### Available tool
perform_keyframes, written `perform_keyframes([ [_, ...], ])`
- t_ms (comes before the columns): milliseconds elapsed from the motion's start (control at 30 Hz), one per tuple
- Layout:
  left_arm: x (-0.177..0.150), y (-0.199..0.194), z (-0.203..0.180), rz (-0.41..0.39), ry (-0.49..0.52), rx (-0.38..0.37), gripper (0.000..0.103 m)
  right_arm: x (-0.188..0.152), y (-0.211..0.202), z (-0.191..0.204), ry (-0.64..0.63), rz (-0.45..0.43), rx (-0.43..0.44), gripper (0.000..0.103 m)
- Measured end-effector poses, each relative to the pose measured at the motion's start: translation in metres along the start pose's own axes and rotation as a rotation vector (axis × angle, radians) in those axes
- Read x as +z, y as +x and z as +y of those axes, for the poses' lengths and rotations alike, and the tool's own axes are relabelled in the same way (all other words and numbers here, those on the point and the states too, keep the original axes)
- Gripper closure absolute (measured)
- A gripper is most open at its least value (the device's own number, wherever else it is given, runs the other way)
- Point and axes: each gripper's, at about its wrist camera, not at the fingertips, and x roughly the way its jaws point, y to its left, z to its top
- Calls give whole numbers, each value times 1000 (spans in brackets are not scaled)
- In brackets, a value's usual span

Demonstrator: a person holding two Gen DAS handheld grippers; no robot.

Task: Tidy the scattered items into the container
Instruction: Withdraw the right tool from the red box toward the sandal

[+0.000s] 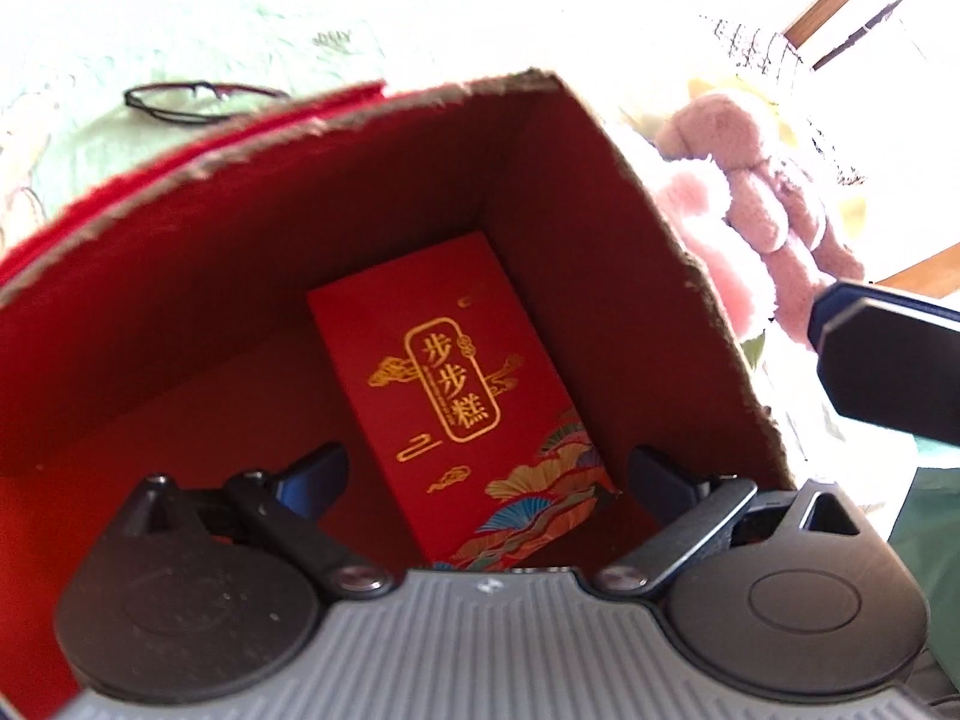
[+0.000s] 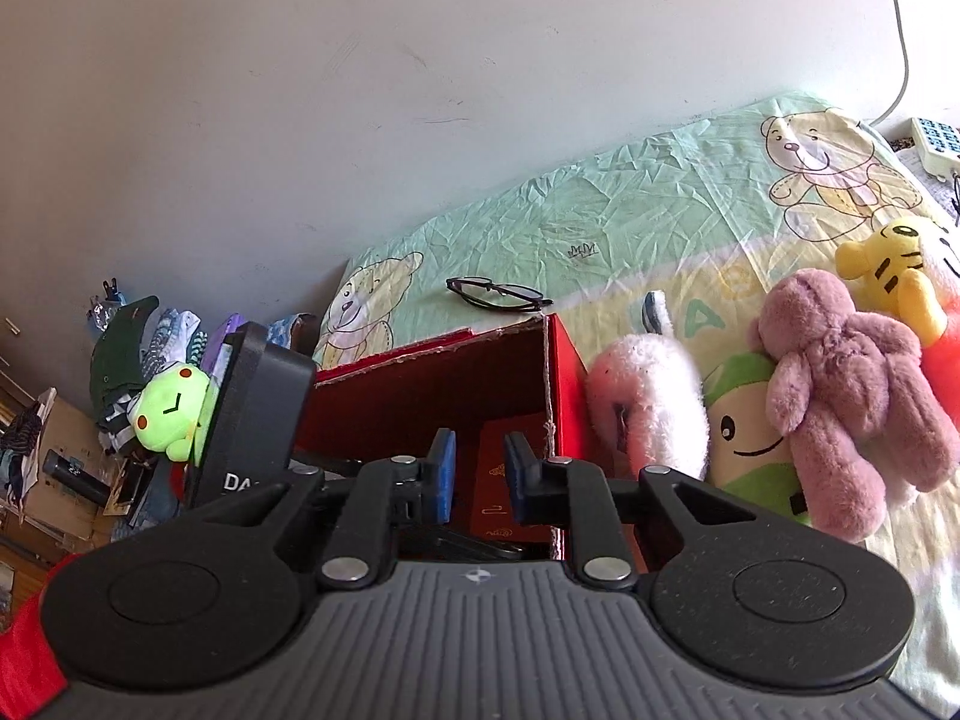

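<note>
Bed with green bear-print sheet (image 2: 630,204), plain wall behind; red cardboard box (image 2: 567,372) among scattered items.

Left claw (image 1: 483,474): spread wide, empty, inside the box above a red gilt packet (image 1: 462,402) lying flat on its floor. Right claw (image 2: 478,476): narrowly parted, empty, at the box's near rim. Outstanding on the sheet: glasses (image 2: 498,294) beyond the box; mauve plush bear (image 2: 840,396), pink-white plush (image 2: 648,414), green-capped plush (image 2: 750,438) and yellow tiger plush (image 2: 900,276) beside it. Risk: both claws crowd one opening and may collide; thin glasses may slip from the pads; bulky plush could snag the ragged rim.
</note>
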Motion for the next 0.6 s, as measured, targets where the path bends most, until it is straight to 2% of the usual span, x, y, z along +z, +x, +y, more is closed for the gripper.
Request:
perform_keyframes([
  [100,-14,-20,-5,-48,16,72,4,-3,-4,0,-4,-8,-4,83],
  [233,-36,-46,-10,-114,16,205,3,-12,-4,-1,-3,5,1,82],
  [400,-62,-76,-17,-194,-38,333,2,-24,0,5,-32,38,3,81],
  [600,-68,-84,7,-256,-109,483,1,-39,5,14,-71,81,27,81],
])
